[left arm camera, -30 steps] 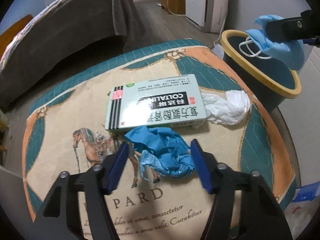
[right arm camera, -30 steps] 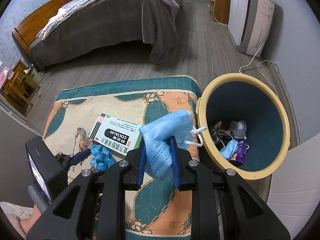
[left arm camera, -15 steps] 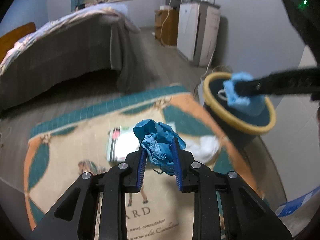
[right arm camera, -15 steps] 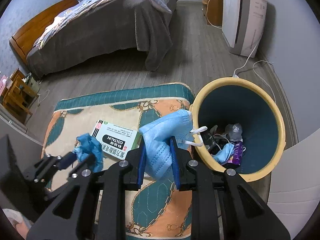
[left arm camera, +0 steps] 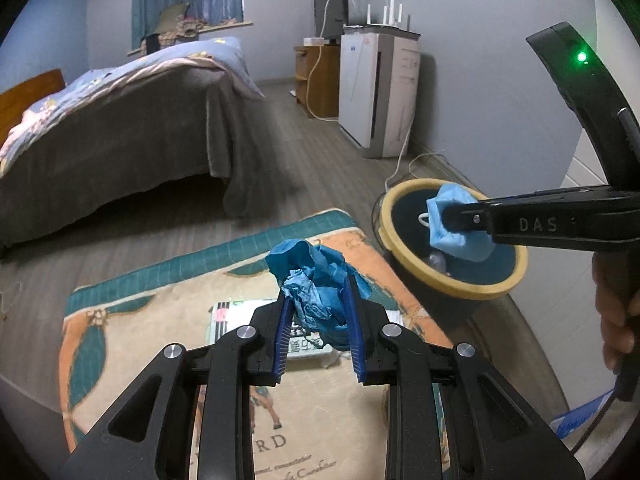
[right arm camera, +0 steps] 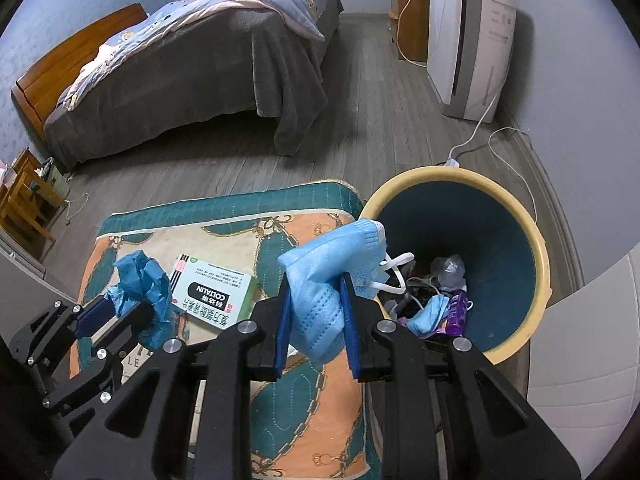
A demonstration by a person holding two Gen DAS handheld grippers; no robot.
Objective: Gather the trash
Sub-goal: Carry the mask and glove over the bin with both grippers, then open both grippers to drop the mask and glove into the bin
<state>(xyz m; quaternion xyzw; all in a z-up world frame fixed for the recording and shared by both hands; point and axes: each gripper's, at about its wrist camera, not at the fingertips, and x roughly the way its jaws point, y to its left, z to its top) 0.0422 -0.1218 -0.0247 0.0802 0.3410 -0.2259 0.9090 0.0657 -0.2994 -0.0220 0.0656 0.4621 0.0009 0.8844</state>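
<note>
My left gripper (left arm camera: 318, 312) is shut on a crumpled blue glove (left arm camera: 316, 280) and holds it above the patterned mat (left arm camera: 132, 320); the glove also shows in the right wrist view (right arm camera: 140, 280). My right gripper (right arm camera: 316, 312) is shut on a light blue face mask (right arm camera: 332, 276), held at the rim of the trash bin (right arm camera: 536, 248), which has a yellow rim and holds several pieces of trash. In the left wrist view the mask (left arm camera: 456, 228) hangs over the bin (left arm camera: 472, 284). A white-green medicine box (right arm camera: 216, 296) lies on the mat.
A bed with a grey cover (right arm camera: 200, 72) stands behind the mat. A white air purifier (right arm camera: 468, 40) stands by the wall, its cable (right arm camera: 508, 152) trailing on the wooden floor near the bin.
My left gripper shut on the blue glove and lifted it off the mat. My right gripper carried the mask a little closer over the bin.
</note>
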